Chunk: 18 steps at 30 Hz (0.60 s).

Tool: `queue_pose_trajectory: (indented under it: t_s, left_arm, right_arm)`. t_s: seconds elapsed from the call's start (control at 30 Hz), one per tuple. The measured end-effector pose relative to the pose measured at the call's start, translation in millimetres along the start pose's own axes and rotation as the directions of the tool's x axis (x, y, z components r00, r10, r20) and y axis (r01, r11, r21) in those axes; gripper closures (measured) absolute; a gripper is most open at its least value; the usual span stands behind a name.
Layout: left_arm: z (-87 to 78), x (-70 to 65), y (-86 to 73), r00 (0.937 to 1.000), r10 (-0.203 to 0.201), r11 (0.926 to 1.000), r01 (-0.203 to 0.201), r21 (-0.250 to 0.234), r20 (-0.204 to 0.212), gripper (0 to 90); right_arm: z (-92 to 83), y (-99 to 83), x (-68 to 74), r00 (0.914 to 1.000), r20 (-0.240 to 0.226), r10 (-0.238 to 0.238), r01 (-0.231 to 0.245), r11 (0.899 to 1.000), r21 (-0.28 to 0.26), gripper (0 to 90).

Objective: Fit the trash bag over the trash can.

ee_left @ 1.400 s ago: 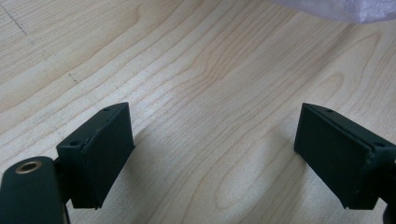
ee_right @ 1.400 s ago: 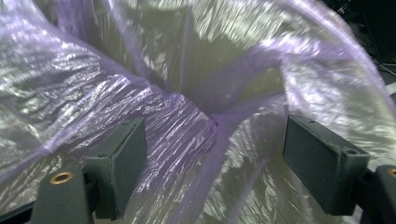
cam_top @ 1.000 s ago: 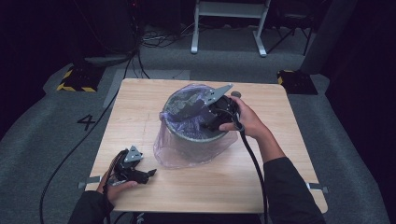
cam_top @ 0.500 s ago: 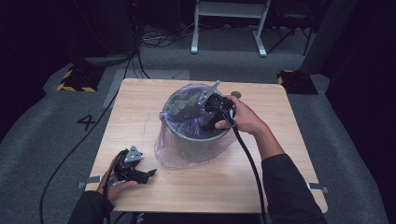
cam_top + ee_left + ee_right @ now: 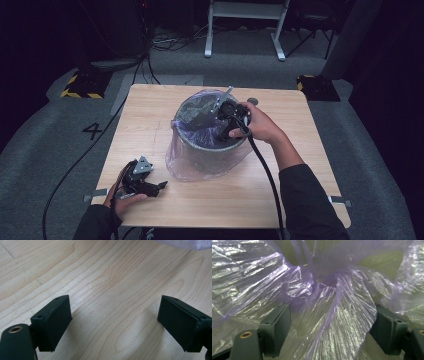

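Dim room, grey carpet, cables and stand legs beyond a pale wooden table (image 5: 150,115).

Bin (image 5: 210,145) upright near table centre, lined with a thin purple bag (image 5: 185,160) whose skirt hangs outside down to the tabletop.

Right gripper (image 5: 220,117) inside the bin mouth, pointed down and toward the left wall. Jaws apart, just been opening; from the right gripper view, loose folds of bag (image 5: 329,315) bulge up between them, pads not pressing on the film. Bunched knot of film lies straight ahead of the jaws, slightly above their line.

Left gripper (image 5: 157,186) resting on the table near the front left corner, well apart from the bin. Jaws wide apart over bare wood (image 5: 112,290), nothing between; bag hem (image 5: 185,243) just visible ahead and to the right.

Judgement: lining work in hand, film inside not yet pressed flat. Deciding relation: slack film lies directly between and ahead of the right jaws, so right hand far nearer; short push down or a re-close would engage it. Left hand would need to travel toward the skirt to assist. Risk: thin film snagging or tearing on jaw edges.
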<state>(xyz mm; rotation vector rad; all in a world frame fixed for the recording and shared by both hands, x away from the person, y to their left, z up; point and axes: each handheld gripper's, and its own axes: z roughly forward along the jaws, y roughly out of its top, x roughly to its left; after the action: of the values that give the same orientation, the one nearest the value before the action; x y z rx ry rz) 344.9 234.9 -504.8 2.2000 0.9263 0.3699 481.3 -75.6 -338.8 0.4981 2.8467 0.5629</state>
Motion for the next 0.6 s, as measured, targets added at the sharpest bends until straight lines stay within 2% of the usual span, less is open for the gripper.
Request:
queue_pose_trajectory:
  t_s: [0.37, 0.6]
  left_arm:
    - [-0.1, 0.1, 0.0, 1.0, 0.001, 1.0, -0.001, 0.001, 0.0, 11.3]
    - [0.0, 0.0, 0.0, 1.0, 0.0, 1.0, 0.0, 0.0, 0.0, 11.3]
  right_arm:
    - [-0.1, 0.8, 1.1, 0.9999, 0.016, -0.001, 0.001, 1.0, 0.009, 20.4]
    - [-5.7, -1.5, 2.2, 0.9997, 0.014, 0.018, -0.018, 0.999, -0.038, 21.4]
